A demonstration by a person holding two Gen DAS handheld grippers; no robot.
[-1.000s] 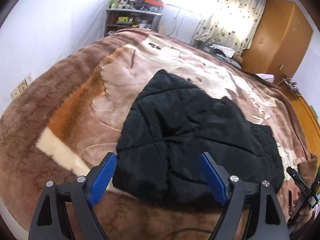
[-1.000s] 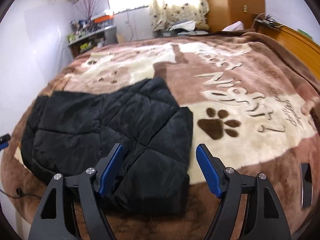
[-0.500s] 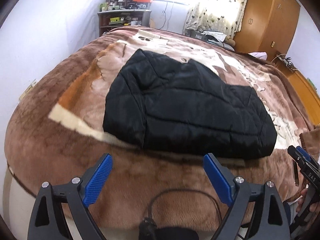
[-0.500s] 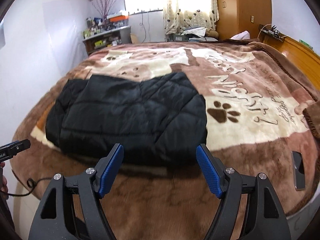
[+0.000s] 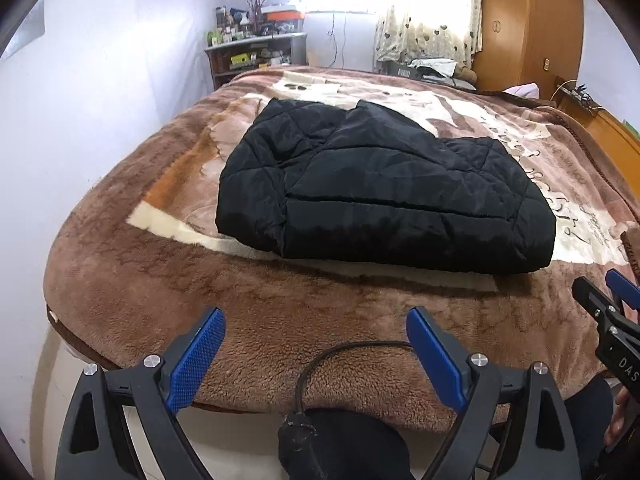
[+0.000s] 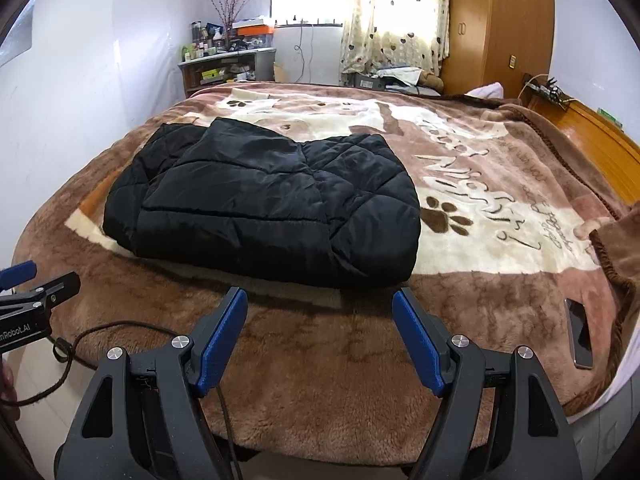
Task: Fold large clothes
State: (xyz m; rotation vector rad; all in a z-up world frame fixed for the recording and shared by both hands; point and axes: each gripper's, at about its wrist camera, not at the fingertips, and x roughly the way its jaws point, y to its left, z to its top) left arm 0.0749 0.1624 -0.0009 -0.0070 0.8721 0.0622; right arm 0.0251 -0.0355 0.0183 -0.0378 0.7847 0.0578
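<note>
A black quilted jacket [image 5: 384, 192] lies folded into a thick rectangle on the brown plush blanket [image 5: 280, 320] of the bed; it also shows in the right wrist view [image 6: 272, 204]. My left gripper [image 5: 316, 344] is open and empty, held over the near edge of the bed, well short of the jacket. My right gripper [image 6: 320, 328] is open and empty, also near the bed's front edge, apart from the jacket. Each gripper shows at the edge of the other's view [image 5: 612, 320] [image 6: 28, 300].
A phone [image 6: 580, 336] lies on the blanket at the front right. A black cable [image 6: 92, 332] trails over the bed's front edge. A cluttered shelf [image 6: 224, 68], curtained window [image 6: 392, 20] and wooden wardrobe [image 6: 500, 28] stand behind the bed. White walls close the left side.
Both grippers have drawn back from the jacket toward the bed's front edge and risen. The jacket lies still where it was let go.
</note>
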